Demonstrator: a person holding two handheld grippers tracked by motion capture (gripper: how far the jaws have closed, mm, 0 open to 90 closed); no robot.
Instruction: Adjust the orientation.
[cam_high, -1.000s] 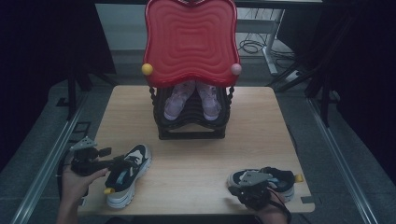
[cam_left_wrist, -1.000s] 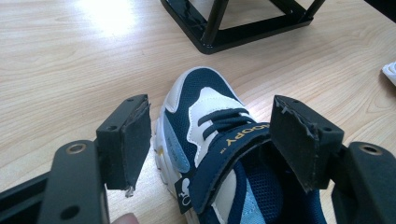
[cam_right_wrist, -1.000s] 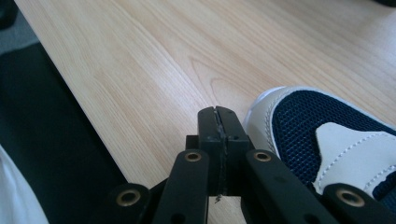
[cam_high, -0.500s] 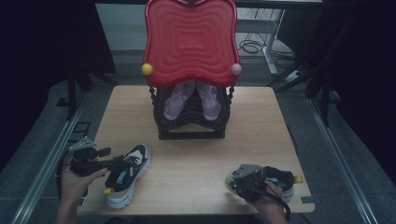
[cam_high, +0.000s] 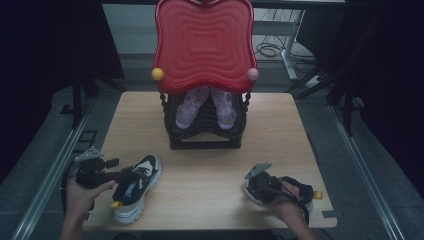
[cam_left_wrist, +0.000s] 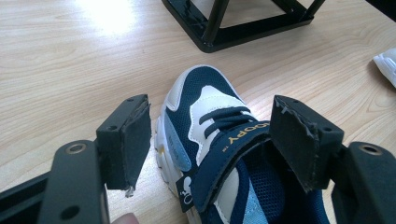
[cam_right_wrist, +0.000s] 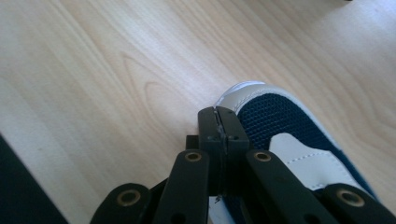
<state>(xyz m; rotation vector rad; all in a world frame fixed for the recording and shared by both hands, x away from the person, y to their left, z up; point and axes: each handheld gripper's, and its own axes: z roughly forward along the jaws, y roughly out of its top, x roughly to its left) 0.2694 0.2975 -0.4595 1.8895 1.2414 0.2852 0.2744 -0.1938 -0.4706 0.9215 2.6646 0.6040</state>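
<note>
On the left I see my left gripper with its fingers spread wide on either side of the navy-and-white left shoe, neither pad pressing it. Farther right, my right gripper has its fingers pressed together, empty, over the right shoe on the tabletop.

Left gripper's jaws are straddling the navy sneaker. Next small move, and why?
Probably close the left gripper on the sneaker: its open jaws already flank the strap and tongue, with gaps on both sides, so nothing is gripped. The right gripper is shut beside the other sneaker.
</note>
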